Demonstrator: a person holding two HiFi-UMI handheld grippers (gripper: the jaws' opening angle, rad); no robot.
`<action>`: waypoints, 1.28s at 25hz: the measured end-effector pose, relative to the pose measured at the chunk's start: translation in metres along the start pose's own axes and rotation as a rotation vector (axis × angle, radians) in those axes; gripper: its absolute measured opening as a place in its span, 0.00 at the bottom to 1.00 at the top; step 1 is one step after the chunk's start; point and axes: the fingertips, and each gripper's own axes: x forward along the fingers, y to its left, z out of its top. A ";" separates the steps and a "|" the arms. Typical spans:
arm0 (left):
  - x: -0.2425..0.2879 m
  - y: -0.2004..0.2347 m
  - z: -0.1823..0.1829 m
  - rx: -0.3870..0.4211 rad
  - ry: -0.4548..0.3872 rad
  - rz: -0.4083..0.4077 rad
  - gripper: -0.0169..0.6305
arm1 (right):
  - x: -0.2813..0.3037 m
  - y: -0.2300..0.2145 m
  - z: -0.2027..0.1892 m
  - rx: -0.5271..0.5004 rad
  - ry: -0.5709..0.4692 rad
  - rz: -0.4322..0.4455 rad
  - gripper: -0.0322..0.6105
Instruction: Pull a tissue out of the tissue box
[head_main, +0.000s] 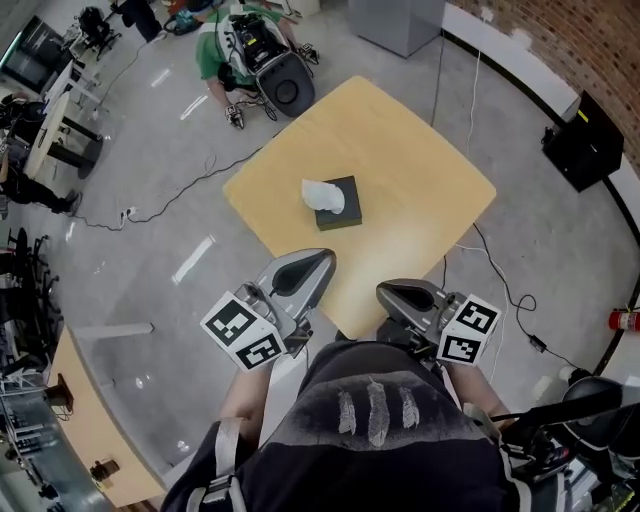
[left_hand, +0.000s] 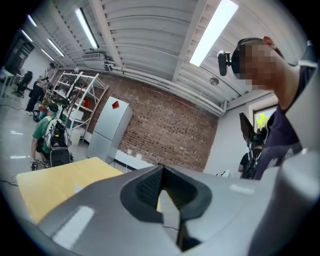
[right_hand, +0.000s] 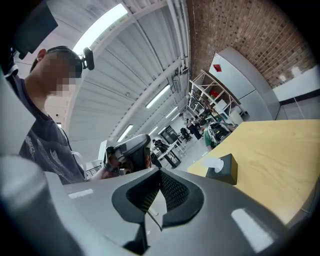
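Tissue box (right_hand: 227, 172) shows in right gripper view, not left's.

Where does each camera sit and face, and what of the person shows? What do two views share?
Head view: on the head, facing steeply down at table, tissue box; shows torso, left gripper, right gripper.
Left gripper view: on that gripper, facing a brick wall past the table; shows shut jaws, torso.
Right gripper view: on that gripper, facing the tissue box; shows shut jaws, torso, left gripper.
Shared: head and right gripper views both show the tissue box.
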 end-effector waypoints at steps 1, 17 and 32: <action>0.006 0.001 0.003 0.007 0.002 0.020 0.02 | -0.003 -0.005 0.004 0.004 -0.002 0.017 0.05; 0.042 0.011 0.008 0.016 0.040 0.266 0.03 | -0.010 -0.055 0.016 0.037 0.150 0.242 0.05; 0.008 0.100 0.000 -0.013 0.029 0.410 0.03 | 0.027 -0.037 0.006 -0.007 0.276 0.276 0.05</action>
